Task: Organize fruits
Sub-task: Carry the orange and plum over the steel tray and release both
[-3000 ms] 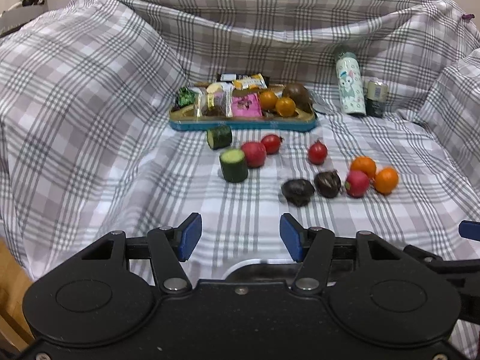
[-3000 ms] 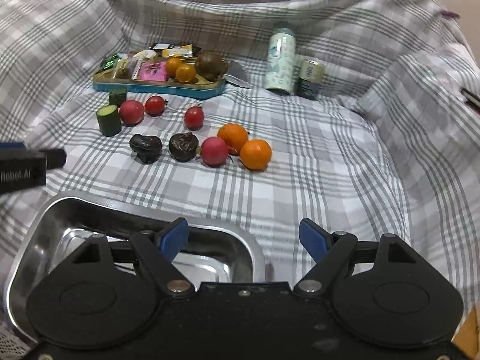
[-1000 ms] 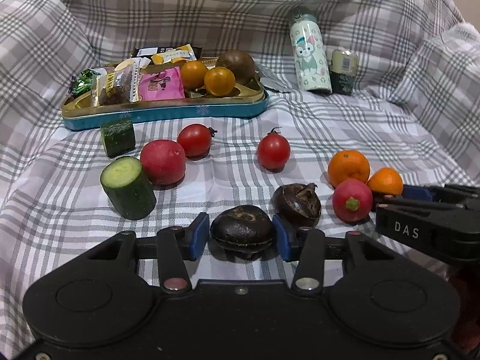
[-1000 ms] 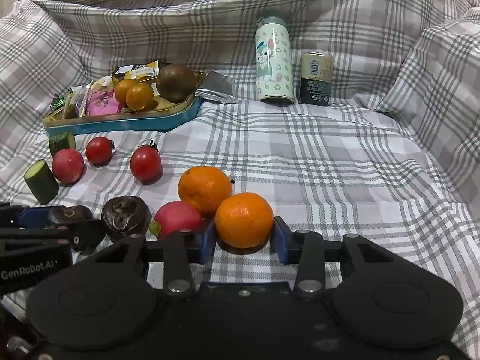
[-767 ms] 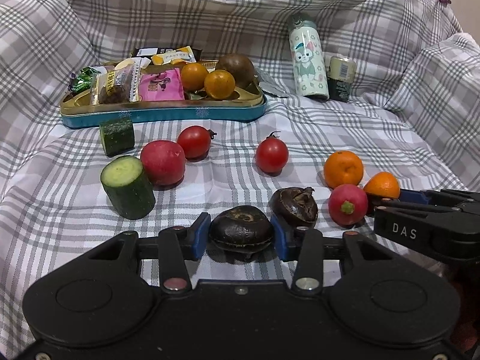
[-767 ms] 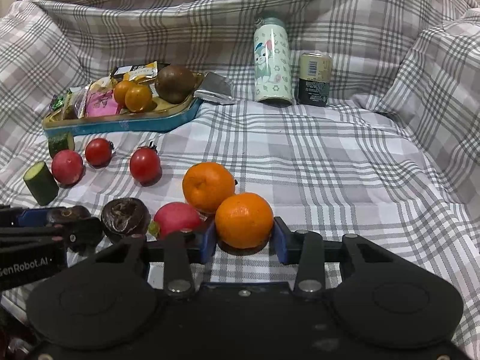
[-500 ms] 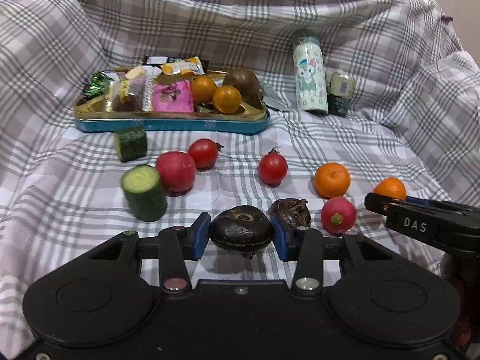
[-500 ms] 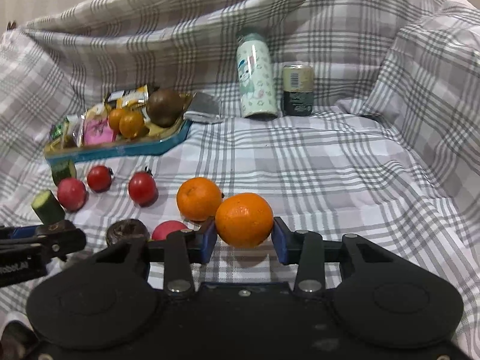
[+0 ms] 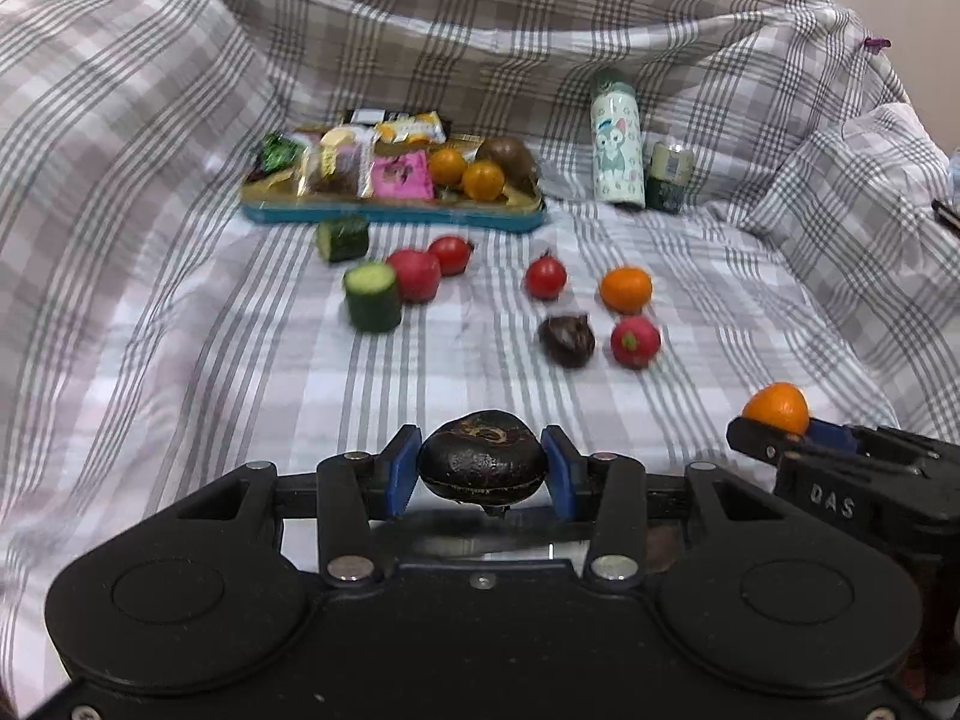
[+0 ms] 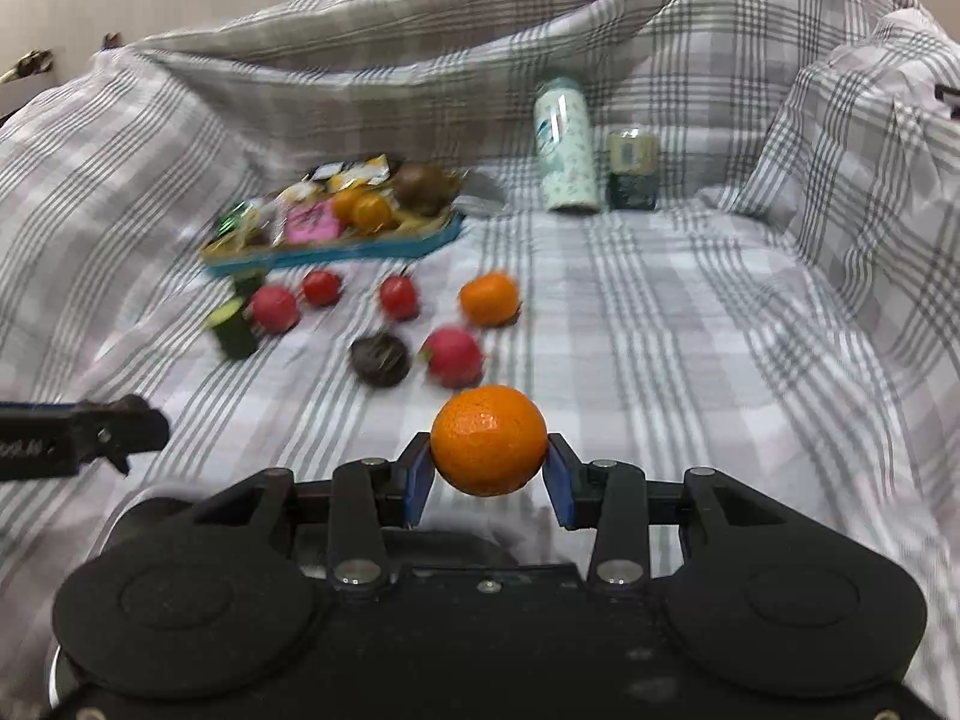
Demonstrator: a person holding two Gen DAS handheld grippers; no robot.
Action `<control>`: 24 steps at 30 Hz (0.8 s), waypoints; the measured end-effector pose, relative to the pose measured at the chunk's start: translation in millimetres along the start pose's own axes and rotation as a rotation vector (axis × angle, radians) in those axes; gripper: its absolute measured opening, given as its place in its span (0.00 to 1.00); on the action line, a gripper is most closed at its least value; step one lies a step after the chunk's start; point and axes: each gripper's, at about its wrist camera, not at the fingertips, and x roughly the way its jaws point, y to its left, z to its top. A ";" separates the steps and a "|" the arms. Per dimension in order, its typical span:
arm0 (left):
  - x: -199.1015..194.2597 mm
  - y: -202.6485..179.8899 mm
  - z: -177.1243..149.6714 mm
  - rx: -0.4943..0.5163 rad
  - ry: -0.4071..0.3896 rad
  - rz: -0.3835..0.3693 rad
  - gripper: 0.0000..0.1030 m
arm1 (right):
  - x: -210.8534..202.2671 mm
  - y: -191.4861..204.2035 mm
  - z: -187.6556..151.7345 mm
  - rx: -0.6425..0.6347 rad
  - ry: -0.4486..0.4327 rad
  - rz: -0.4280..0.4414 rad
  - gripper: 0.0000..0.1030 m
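Note:
My left gripper point(image 9: 482, 474) is shut on a dark wrinkled fruit point(image 9: 480, 453) and holds it clear of the checked cloth. My right gripper point(image 10: 488, 483) is shut on an orange point(image 10: 488, 435), also off the cloth. That orange point(image 9: 775, 407) and the right gripper show at the lower right of the left wrist view. On the cloth lie a second dark fruit point(image 9: 567, 333), a pink-red fruit point(image 9: 635, 341), another orange point(image 9: 625, 289), two tomatoes point(image 9: 545, 278), a red fruit point(image 9: 414, 275) and two cucumber pieces point(image 9: 372, 297).
A blue tin tray point(image 9: 390, 214) with snack packets, two small oranges and a brown fruit stands at the back. A printed bottle point(image 9: 617, 144) and a can point(image 9: 669, 176) are right of it. A shiny metal tray point(image 9: 480, 540) shows just under my left fingers. Raised cloth folds surround the area.
Both grippers, open three seconds ago, closed on the dark fruit and the orange. Since then they have lifted and drawn back from the row of fruit.

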 end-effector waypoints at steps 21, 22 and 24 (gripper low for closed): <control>-21.0 -12.2 -62.0 -0.037 0.185 0.047 0.50 | -46.5 34.4 -63.2 -0.089 0.243 0.007 0.40; -21.5 -12.3 -62.4 -0.034 0.183 0.047 0.50 | -47.6 35.5 -64.3 -0.096 0.240 0.008 0.40; -22.0 -13.1 -62.6 -0.035 0.183 0.046 0.50 | -49.4 35.4 -65.8 -0.098 0.240 0.011 0.40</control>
